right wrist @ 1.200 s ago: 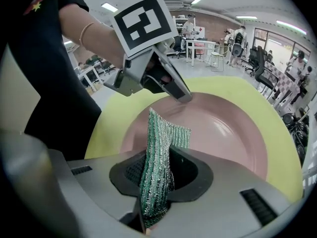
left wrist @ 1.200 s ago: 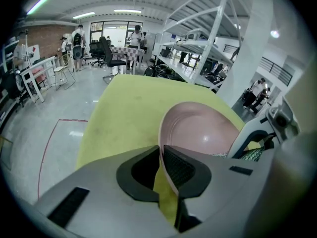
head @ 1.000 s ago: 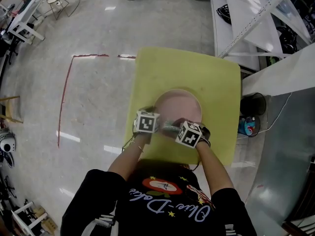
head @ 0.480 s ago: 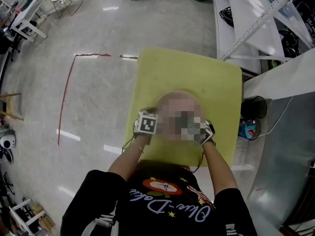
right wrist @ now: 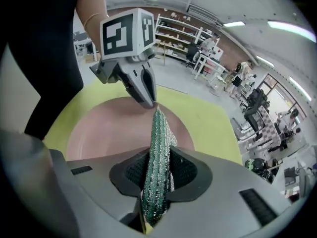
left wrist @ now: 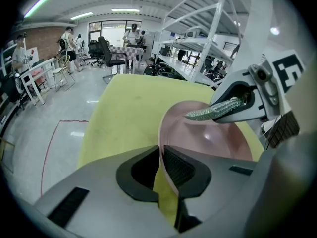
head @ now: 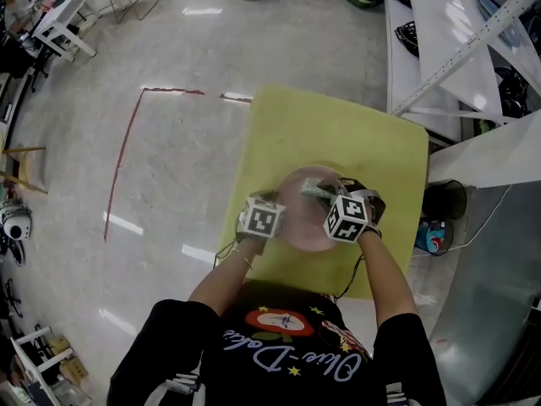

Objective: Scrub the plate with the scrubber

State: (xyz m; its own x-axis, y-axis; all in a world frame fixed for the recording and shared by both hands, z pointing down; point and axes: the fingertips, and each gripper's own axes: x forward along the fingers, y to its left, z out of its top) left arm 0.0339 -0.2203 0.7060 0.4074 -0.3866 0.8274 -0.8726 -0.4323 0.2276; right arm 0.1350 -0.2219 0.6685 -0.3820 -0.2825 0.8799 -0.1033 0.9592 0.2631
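Floor: grey and glossy, with a thin red tape line marked on it to the left of the table.
Table: yellow top with rounded corners. The far half is bare, and all the work sits in the near half.
Person: in a black printed shirt at the table's near edge, both forearms reaching over that edge, one gripper in each hand.
Plate: pink, round and shallow. It lies in the near half of the table, about midway between the left and right edges and well in from both. Its left rim runs into the left gripper.
Left gripper: at the plate's left side, pointing steeply down. Its jaws stand only a narrow slit apart, and the thin pink rim passes straight between the ribbed pads, which pinch it.
Right gripper: over the right part of the plate, angled down toward the dish. Its jaws are clamped on the scrubber, which fills the gap between the pads.
Scrubber: a flat green mesh piece with a silvery glint, held edge-on. Its free end sticks out past the jaws over the plate's hollow, toward the far rim. No view settles whether the tip touches the pink surface.
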